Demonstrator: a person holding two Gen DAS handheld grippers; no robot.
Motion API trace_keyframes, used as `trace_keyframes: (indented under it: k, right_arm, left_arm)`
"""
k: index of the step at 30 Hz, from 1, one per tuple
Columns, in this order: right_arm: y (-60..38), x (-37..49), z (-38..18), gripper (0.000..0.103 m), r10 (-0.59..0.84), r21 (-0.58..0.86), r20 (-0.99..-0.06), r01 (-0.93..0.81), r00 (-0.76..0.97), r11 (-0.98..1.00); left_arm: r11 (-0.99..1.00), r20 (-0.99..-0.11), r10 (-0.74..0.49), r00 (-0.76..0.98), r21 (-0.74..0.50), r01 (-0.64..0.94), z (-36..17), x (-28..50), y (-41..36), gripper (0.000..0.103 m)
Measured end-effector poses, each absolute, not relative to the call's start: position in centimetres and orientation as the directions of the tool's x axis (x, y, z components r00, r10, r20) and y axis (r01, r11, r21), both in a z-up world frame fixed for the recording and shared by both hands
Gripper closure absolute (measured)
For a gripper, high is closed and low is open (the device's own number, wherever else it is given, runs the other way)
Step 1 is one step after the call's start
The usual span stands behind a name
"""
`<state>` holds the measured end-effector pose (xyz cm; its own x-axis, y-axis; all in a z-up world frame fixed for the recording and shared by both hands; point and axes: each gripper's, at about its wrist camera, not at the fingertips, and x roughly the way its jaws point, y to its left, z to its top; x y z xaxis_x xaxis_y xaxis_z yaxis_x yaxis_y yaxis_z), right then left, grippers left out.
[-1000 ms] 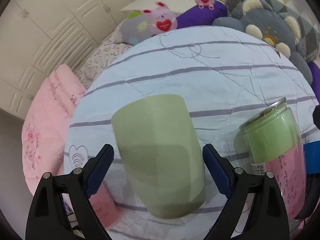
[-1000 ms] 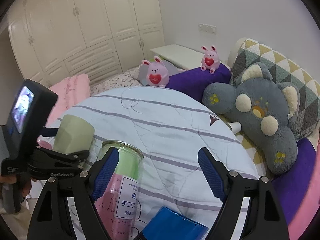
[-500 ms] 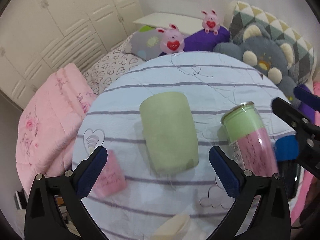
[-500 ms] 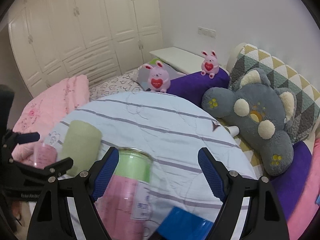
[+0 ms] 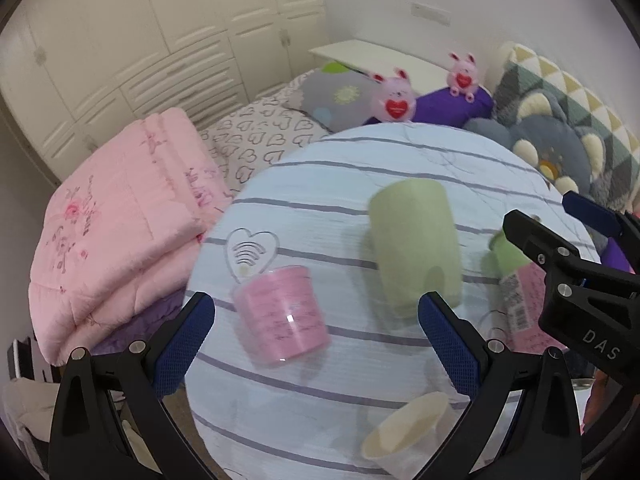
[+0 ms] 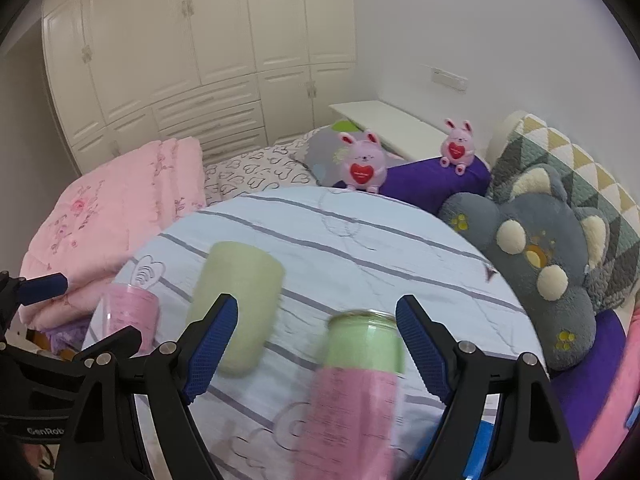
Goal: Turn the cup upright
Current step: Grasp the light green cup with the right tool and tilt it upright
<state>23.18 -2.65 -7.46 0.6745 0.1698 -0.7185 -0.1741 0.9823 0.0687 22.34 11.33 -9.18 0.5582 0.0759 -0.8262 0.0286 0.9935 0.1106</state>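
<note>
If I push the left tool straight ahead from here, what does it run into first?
Most likely the pink cup: it sits between the open fingers of the left tool, nearer the left one. The green cup lies further on, to the right. Depth is uncertain in this fisheye view.

- The tall pink-and-green labelled can (image 6: 356, 384) is smeared with motion blur in the right wrist view; its label print cannot be read and its base runs off the bottom edge.
- In the left wrist view the same can (image 5: 516, 280) sits half behind the right gripper's black frame (image 5: 568, 272).
- The pale green plastic cup (image 6: 236, 304) is blurred too, its lower edge covered by a blue finger pad (image 6: 212, 352).
- The small cream paper cup (image 5: 404, 432) is partly hidden by the left gripper's finger.
- A blue object (image 6: 480, 444) at the bottom is mostly hidden; what it is, nobody can tell.
- The pink translucent cup (image 5: 280, 312) carries dark print too small to read.
</note>
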Motion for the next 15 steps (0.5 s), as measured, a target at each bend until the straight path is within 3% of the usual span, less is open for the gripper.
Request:
trace_keyframes:
  k: [8, 15]
  right_arm:
    - [0.7, 25.9, -8.6, 0.02, 0.245, 0.15, -0.757, -0.204, 0.605, 0.967]
    - [1.5, 29.2, -11.1, 0.02, 0.278, 0.22, -0.822, -0.173, 0.496, 0.96]
  left_arm:
    - [0.993, -0.823, 0.12, 0.555, 0.113, -0.047, -9.8, 24.0, 15.3, 0.0]
    - [0.992, -0.826, 0.116, 0.552, 0.126, -0.02, -10.8, 25.5, 15.8, 0.0]
